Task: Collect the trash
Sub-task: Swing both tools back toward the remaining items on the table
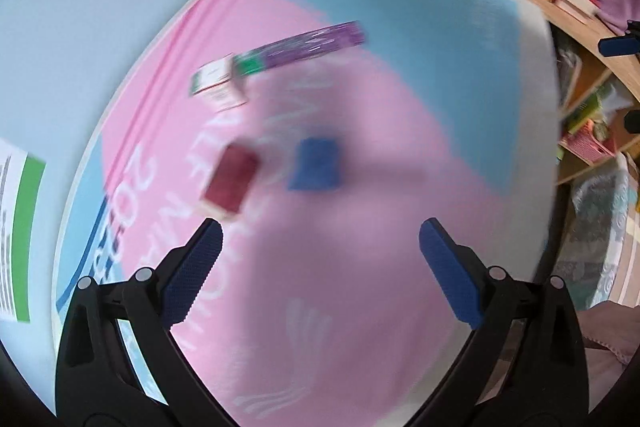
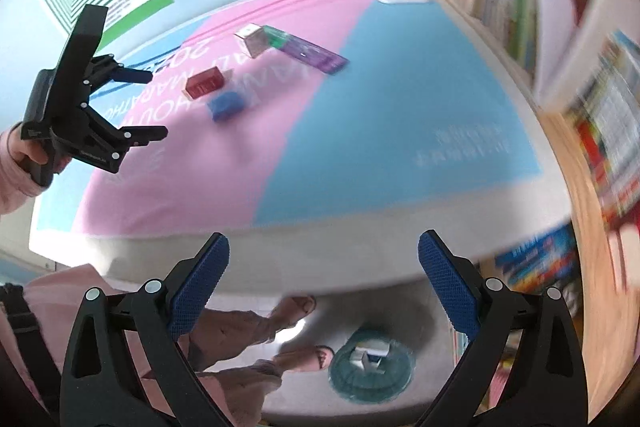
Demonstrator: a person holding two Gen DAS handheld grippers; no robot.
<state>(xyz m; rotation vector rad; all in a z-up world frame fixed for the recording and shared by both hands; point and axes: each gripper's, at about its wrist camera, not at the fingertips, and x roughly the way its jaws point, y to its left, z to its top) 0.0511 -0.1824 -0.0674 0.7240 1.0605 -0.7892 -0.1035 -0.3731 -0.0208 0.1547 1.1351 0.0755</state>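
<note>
1. We recorded the left tongs (image 1: 320,239) released, jaws spread wide and holding nothing, poised above the pink part of the table cover (image 1: 360,267).
2. Just ahead of their left jaw lay a dark red box (image 1: 230,181); a blue box (image 1: 316,165) sat between the jaws and a little further ahead. Both were blurred.
3. Beyond these, well ahead of the left tongs, we noted a white carton (image 1: 218,85) touching the end of a long purple-and-green box (image 1: 300,47).
4. We recorded the right tongs (image 2: 324,267) likewise released and empty, off the near edge of the table.
5. Below them on the floor stood a round teal bin (image 2: 372,367) with pale, blurred pieces inside.
6. To the right tongs' left, the person's hand (image 2: 36,155) gripped the left tongs' handle.
7. A bookshelf (image 2: 540,27) stood to the right tongs' right.
</note>
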